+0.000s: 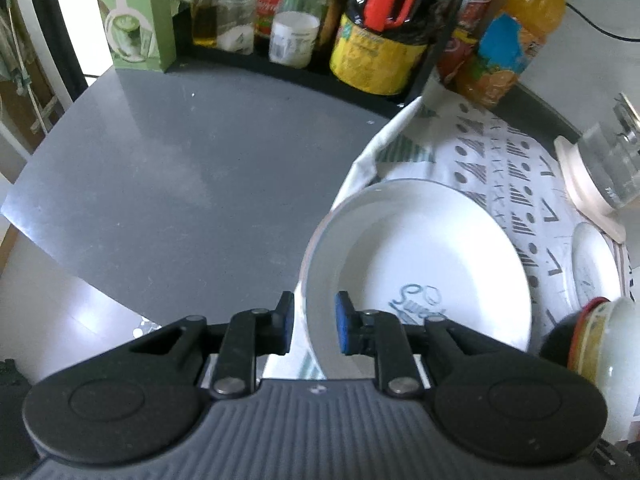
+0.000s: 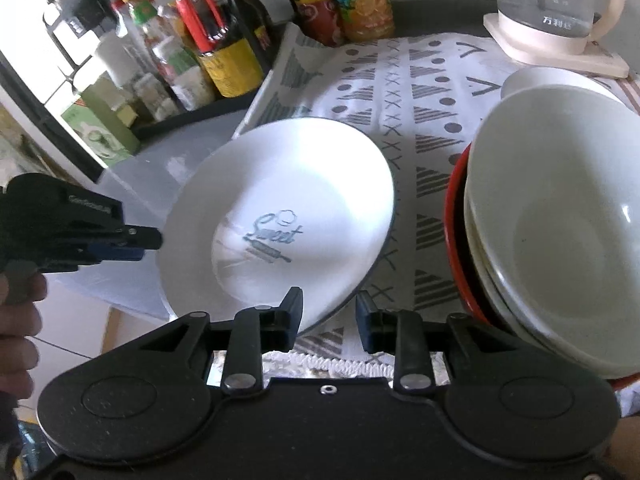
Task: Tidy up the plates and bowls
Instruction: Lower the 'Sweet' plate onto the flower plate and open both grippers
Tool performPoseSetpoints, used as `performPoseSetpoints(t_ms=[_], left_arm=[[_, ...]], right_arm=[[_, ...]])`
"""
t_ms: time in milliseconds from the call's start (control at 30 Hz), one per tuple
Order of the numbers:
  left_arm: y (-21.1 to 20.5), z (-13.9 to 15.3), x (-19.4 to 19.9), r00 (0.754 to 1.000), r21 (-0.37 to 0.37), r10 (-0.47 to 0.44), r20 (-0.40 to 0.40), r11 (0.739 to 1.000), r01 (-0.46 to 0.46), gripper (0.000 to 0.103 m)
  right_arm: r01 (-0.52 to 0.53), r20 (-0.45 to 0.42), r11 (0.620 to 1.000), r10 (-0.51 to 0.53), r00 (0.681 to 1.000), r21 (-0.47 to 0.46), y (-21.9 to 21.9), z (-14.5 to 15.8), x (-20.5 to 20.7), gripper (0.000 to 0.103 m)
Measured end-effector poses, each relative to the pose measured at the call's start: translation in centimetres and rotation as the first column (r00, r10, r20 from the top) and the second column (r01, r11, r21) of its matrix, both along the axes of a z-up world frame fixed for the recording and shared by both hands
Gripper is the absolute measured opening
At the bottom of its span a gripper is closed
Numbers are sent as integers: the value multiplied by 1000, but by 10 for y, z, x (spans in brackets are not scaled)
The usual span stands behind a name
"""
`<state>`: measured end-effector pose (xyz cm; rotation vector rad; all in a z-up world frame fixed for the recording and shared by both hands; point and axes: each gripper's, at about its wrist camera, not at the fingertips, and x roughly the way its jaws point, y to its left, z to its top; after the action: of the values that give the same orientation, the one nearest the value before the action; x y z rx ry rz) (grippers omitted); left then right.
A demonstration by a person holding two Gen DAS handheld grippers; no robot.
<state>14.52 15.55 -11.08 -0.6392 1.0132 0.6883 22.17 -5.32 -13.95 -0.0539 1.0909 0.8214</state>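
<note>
Grey bench fills the left of the scene, with a patterned cloth spread over its right half; nearest, the left gripper has its jaws parted with the left rim of the white plate between them, pads seemingly clear of it; the right gripper likewise stands with jaws apart around the plate's near edge, not pressing. The plate rests half on the cloth, its left side overhanging onto bare bench and looking slightly tilted; just right of it sits a stack of bowls, white ones nested in a red one; farther back are a glass kettle, juice bottles and a rack of jars. With both grips loose, the plate could slide or rock off the cloth edge; a careless pull-back might catch the rim or knock the leaning bowls.
</note>
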Motion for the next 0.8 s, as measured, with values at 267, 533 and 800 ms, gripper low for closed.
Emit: performPoseSetpoints(t_ms=[267, 533, 800], left_arm=[[-32, 36, 4, 999, 23, 23, 47, 999, -24, 59], [-66, 56, 20, 996, 37, -42, 75, 999, 39, 65], [-92, 59, 67, 980, 25, -144, 137, 990, 142, 65]], right_arm=[[-44, 65, 992, 36, 997, 121, -37, 45, 4, 46], [69, 71, 979, -84, 994, 191, -88, 62, 32, 51], [223, 57, 952, -239, 969, 209, -134, 55, 72, 51]])
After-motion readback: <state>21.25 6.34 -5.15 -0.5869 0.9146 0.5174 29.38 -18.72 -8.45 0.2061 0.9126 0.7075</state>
